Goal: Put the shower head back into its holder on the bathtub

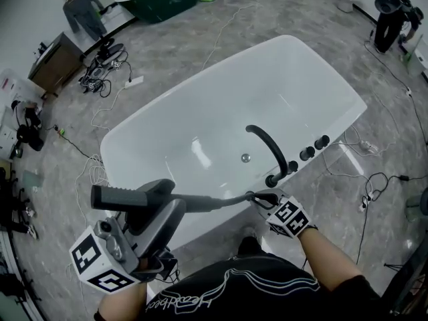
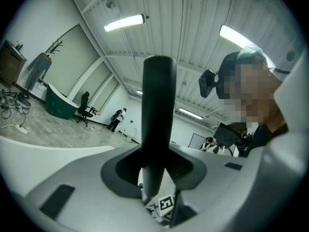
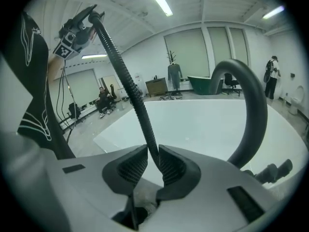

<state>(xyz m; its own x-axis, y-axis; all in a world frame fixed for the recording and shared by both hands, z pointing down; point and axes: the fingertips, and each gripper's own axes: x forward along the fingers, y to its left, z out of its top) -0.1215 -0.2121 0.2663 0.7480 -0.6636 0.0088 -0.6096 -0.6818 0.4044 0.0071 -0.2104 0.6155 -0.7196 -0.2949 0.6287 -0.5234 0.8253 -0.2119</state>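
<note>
Head view: the shower head (image 1: 127,196) is seen at 8 o'clock in the frame, held level in the air off the near rim of the tub (image 1: 200,112), clear of it and not seated. It is clamped across its handle by the left gripper (image 1: 157,206), whose jaws stand fairly wide around that thick bar; in the left gripper view the handle is seen rising straight between the 2 pads. The hose (image 1: 207,201) runs from the shower head toward 3 o'clock, where it is pinched by the right gripper (image 1: 262,198), jaws drawn narrow on the thin ribbed line, as the right gripper view confirms. Just beyond that gripper, at 5 o'clock on the tub's rim, a small black socket (image 1: 272,180) sits at the foot of the spout (image 1: 267,142) and is taken to be the holder; 3 knobs (image 1: 307,152) follow at 3 o'clock of it. The step in hand is judged to be the carry toward the holder, with the hose kept in check. Next, the shower head would need to be brought toward 3 o'clock, turned upright and lowered into the socket while hose slack is fed aside. The shower head appears as a long, slim, dark matte bar with a squared end.
</note>
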